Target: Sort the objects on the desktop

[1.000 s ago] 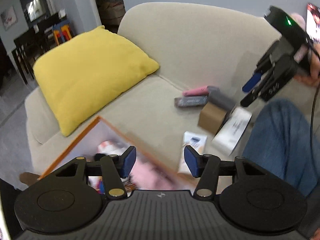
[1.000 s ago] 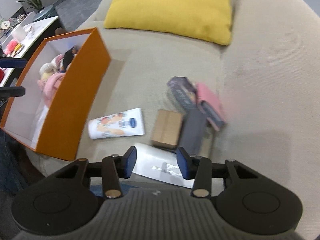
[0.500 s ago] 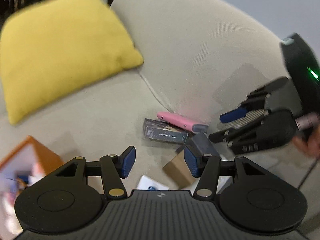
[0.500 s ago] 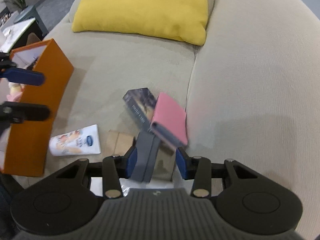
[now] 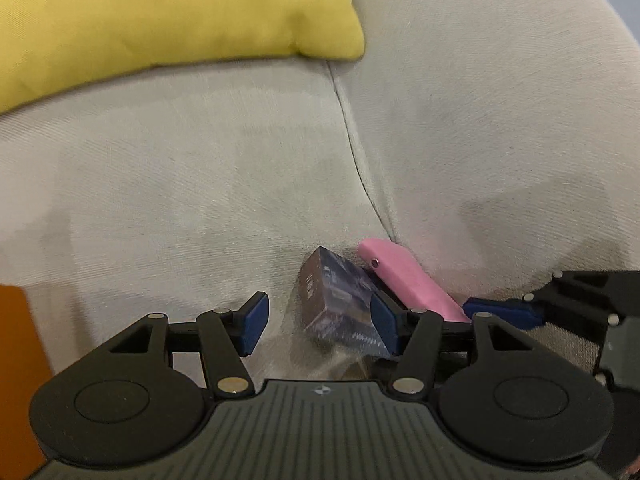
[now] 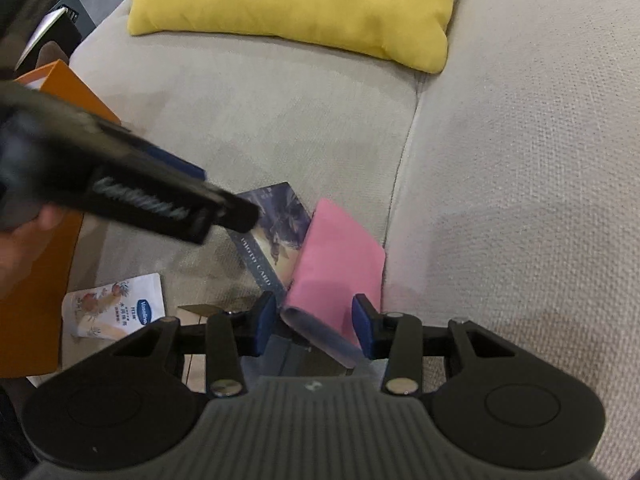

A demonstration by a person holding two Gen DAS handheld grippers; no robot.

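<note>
On the beige sofa seat [image 6: 280, 112], a dark blue photo-card box [image 6: 276, 232] lies with a pink case [image 6: 340, 256] leaning on it. My left gripper [image 5: 320, 328] points down over the dark box [image 5: 336, 308]. Its jaws are opening, and the box sits between them close to the right pad without being pressed. The pink case [image 5: 408, 284] lies just right of it. My right gripper [image 6: 316, 330] is open, with the near end of the pink case between its pads. The left gripper [image 6: 216, 192] crosses the right wrist view as a blurred black arm.
An orange box [image 6: 52, 240] stands at the seat's left edge, also visible as the orange box [image 5: 16, 360]. A white printed tube [image 6: 116, 312], a sliver of brown carton [image 6: 200, 310] and a grey item [image 6: 280, 354] lie near the front. A yellow pillow [image 6: 304, 8] rests at the back.
My left gripper swung down and to the right, away from the orange box, onto the dark box. The right gripper moved forward and down until the pink case came between its pads.
</note>
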